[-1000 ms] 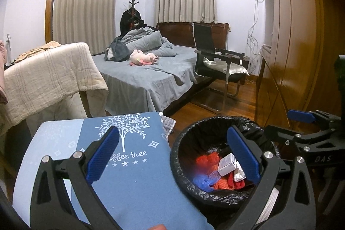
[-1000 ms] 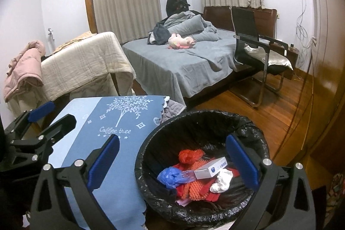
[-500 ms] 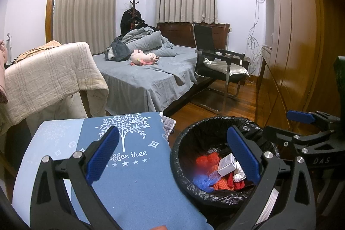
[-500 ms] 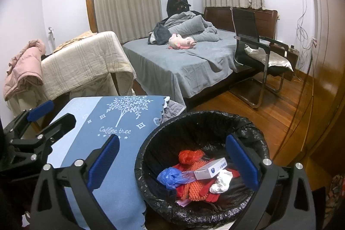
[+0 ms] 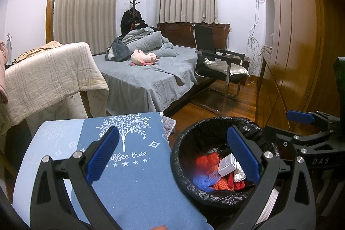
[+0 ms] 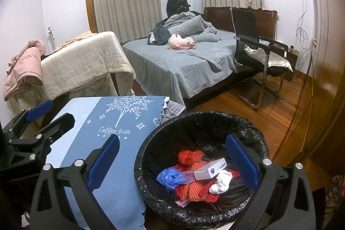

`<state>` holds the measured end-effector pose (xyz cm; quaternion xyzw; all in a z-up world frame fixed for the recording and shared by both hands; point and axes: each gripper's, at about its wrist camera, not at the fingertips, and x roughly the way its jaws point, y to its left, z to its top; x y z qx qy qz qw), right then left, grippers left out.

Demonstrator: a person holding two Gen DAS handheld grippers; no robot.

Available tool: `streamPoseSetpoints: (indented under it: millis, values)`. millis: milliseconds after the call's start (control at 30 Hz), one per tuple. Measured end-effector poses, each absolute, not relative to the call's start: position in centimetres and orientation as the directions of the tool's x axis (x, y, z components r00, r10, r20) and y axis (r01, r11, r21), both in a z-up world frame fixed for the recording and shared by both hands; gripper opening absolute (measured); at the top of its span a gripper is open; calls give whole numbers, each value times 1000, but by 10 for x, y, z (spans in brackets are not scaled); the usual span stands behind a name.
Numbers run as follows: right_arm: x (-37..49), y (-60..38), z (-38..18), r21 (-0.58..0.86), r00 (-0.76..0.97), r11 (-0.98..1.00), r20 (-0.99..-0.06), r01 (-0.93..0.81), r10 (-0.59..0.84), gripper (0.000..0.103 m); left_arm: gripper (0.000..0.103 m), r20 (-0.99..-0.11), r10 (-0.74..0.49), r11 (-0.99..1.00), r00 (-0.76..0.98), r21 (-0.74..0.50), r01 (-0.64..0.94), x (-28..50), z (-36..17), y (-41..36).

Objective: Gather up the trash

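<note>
Right wrist: white box (image 6: 209, 171) long axis left-right in bin (image 6: 254, 137); both claws wide, empty.

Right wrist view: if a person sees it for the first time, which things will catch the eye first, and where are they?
First comes the black-lined trash bin at the bottom centre, holding red netting, a blue bag and a small white box. The open right claw frames it, holding nothing. Left of the bin lies a blue cloth printed "Coffee tree"; a grey bed stands behind.
</note>
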<state>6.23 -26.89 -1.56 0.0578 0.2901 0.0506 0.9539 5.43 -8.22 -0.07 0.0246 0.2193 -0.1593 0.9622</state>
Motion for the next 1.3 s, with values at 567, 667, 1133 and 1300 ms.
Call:
streamPoseSetpoints:
  millis: [567,667,1133,1300]
  values:
    - [62,-268,-16,139,827,988,-547,-63,129,97,97,-430,-297,948,853,-23,318,55,-1,-82]
    - [62,-268,-17,138,827,988,-547,-63,129,97,97,-431,-297,948,852,-23,319,55,-1,-82]
    - [62,-266,-17,137,827,989,-547,-63,128,97,97,-431,-296,948,852,-23,318,55,-1,-82]
    - [62,-265,-16,138,826,989,-549,-62,128,97,97,-434,-296,948,851,-24,317,55,1,-81]
